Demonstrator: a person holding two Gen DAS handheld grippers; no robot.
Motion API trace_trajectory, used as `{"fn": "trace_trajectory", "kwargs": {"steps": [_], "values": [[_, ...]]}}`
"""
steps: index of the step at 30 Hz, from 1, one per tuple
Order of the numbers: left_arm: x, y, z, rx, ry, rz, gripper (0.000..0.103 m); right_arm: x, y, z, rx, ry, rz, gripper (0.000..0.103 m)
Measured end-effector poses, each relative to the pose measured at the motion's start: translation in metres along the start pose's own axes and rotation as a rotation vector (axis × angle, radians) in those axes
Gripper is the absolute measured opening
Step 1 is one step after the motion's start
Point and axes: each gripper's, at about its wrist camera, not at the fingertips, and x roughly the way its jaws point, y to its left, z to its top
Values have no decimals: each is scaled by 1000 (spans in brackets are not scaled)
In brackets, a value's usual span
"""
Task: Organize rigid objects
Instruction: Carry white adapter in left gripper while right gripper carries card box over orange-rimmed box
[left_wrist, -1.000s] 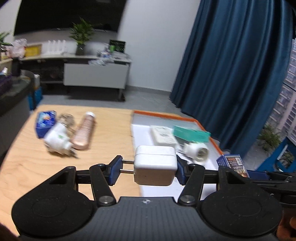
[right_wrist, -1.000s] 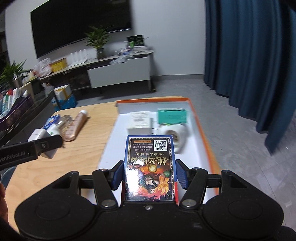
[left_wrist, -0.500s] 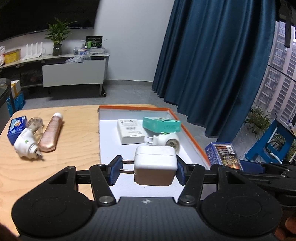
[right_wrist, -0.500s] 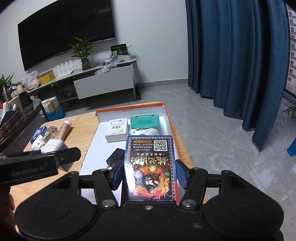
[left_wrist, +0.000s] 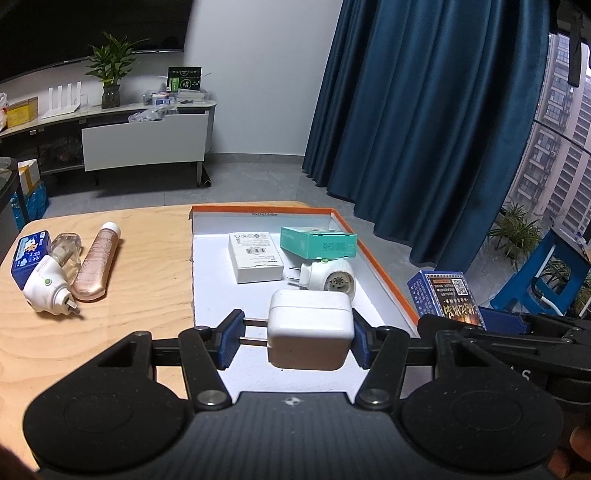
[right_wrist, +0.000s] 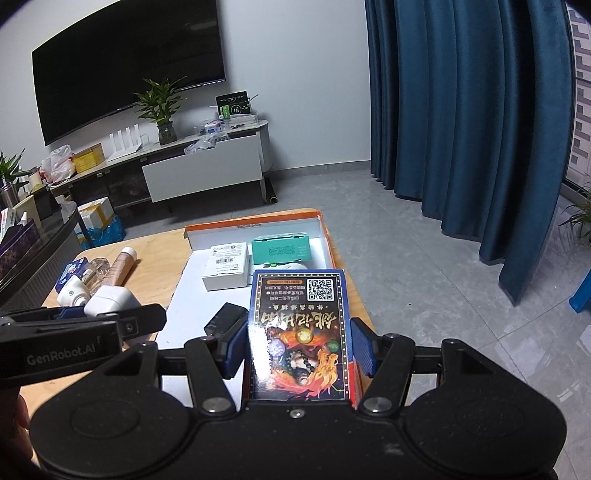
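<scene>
Left claw (left_wrist: 293, 341) is clamped on the white charger (left_wrist: 309, 332), one pad on the body, the other on its prongs, carried above the near end of the orange-rimmed tray (left_wrist: 384, 275). Right claw (right_wrist: 298, 350) grips the blue card box (right_wrist: 299, 328) by its long sides, QR code facing up, over the tray's right rim. Inside the tray: a white box (left_wrist: 255, 256) next to a teal box (left_wrist: 319, 242), with a white plug adapter (left_wrist: 330, 278) just in front of the teal one. A small black item (right_wrist: 225, 317) sits in the tray near the right claw, hard to make out what it is. Out on the wooden surface (left_wrist: 122, 306), well left of the tray, a rose-gold tube (left_wrist: 98, 271), a clear bottle (left_wrist: 66, 249), a white plug-in device (left_wrist: 46, 290) and a small blue pack (left_wrist: 29, 254) sit bunched together
</scene>
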Motion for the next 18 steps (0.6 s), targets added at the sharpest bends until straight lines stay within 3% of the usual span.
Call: {"fn": "trace_trajectory", "kwargs": {"steps": [18], "values": [[5, 7, 4, -10, 3, 13, 59, 9, 6, 4, -8, -2, 8, 71]]}}
